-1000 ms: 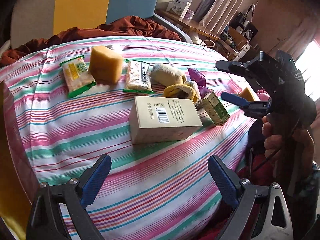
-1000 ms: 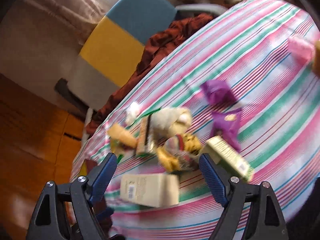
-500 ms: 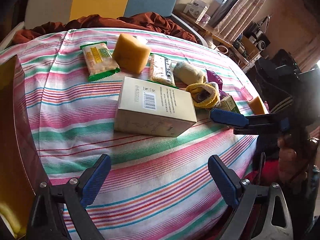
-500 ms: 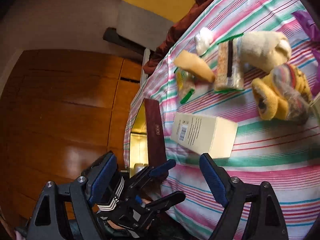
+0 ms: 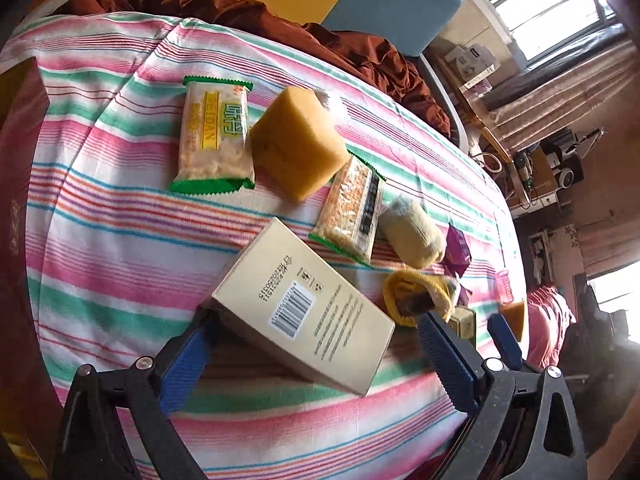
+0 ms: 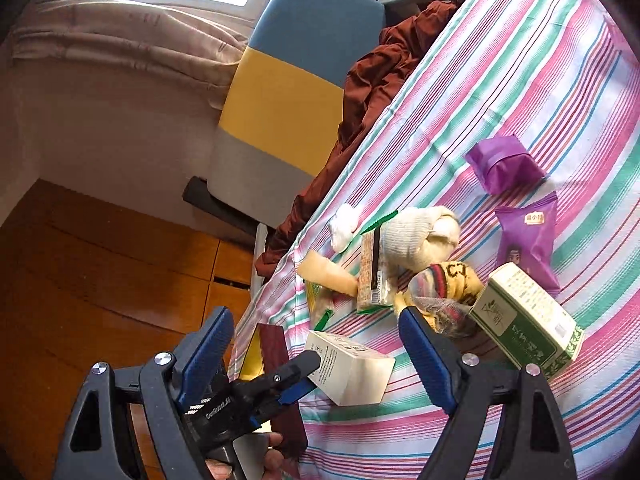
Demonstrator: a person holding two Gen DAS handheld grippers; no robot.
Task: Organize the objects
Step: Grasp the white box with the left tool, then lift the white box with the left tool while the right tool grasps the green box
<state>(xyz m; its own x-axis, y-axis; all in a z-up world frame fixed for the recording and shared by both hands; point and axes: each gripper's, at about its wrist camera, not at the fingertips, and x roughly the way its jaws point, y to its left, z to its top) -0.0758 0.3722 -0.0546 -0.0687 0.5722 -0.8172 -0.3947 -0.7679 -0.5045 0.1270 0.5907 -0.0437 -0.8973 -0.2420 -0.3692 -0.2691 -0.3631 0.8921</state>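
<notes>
A beige carton with a barcode [image 5: 304, 312] lies on the striped tablecloth [image 5: 100, 240]. My left gripper [image 5: 316, 356] is open and straddles its near end. The left pad [image 5: 188, 356] is at the carton's corner, while the right pad [image 5: 444, 356] stands clear of it. In the right wrist view the same carton [image 6: 352, 368] sits between the left gripper's [image 6: 306, 374] fingers. My right gripper [image 6: 316, 352] hangs open above the table edge, holding nothing. Beyond lie two snack packets [image 5: 214, 140] [image 5: 352, 208], a yellow sponge block [image 5: 296, 148], a cream sock roll [image 5: 412, 232] and a yellow striped sock [image 5: 416, 292].
A dark red box with a gold inside [image 5: 16, 200] stands at the table's left edge. A green tea box [image 6: 528, 320] and two purple packets [image 6: 504, 168] [image 6: 528, 236] lie on the right. A blue and yellow chair [image 6: 296, 92] with a rust-coloured cloth [image 5: 240, 12] stands behind.
My left gripper rolled and moved up to the beige carton, which now sits between its fingers. The right wrist view swung from the floor side back over the table.
</notes>
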